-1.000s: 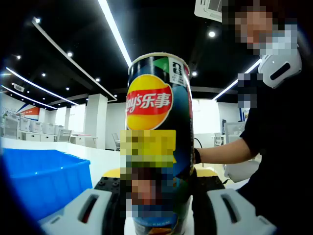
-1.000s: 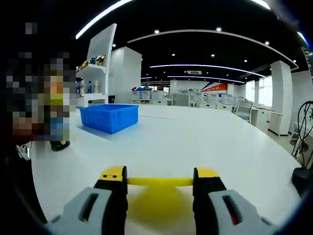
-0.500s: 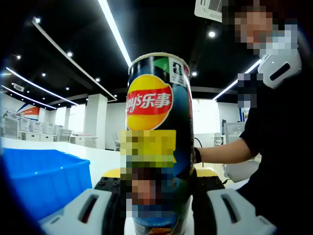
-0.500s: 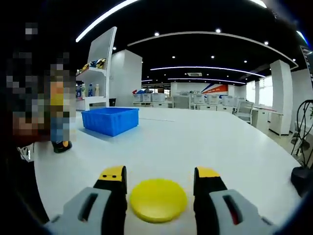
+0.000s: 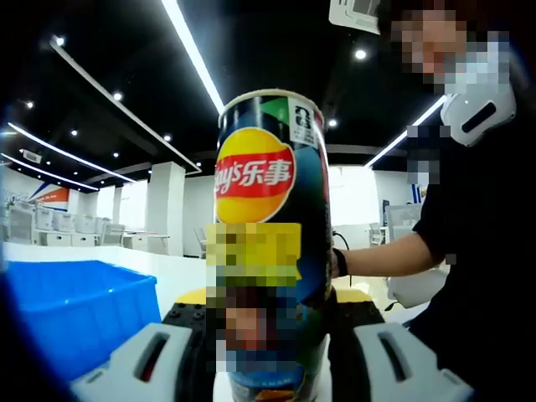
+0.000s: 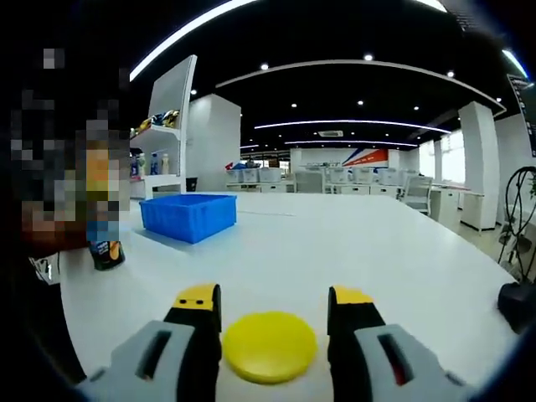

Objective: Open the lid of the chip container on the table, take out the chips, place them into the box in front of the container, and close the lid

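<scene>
In the left gripper view, the left gripper (image 5: 270,331) clamps the lower part of the chip container (image 5: 270,243), its two black, yellow-tipped jaws pressed against either side of the can. The can stands upright and rises well above the jaws, its top rim ringed pale; from this low angle I cannot tell what is at the mouth. Just to the left of the can lies the blue box (image 5: 79,306), its near rim level and its nearest corner close to the left jaw, with a strip of white table (image 5: 180,276) showing between them. To the right a person's forearm (image 5: 381,255) reaches in behind the can, the dark-clothed body closing off that side.

In the right gripper view, the right gripper (image 6: 272,322) hangs low over the table (image 6: 352,251) with its jaws spread apart and gripping nothing. The yellow lid (image 6: 270,346) lies flat on the tabletop between the jaws, with a slim gap to each. Beyond it the white surface runs wide and bare toward the right. Farther off to the left sits the blue box (image 6: 189,216), and nearer the left edge the base of the can (image 6: 106,253) stands on the table, well apart from the lid. A black object (image 6: 516,303) rests at the far right edge of the table.
</scene>
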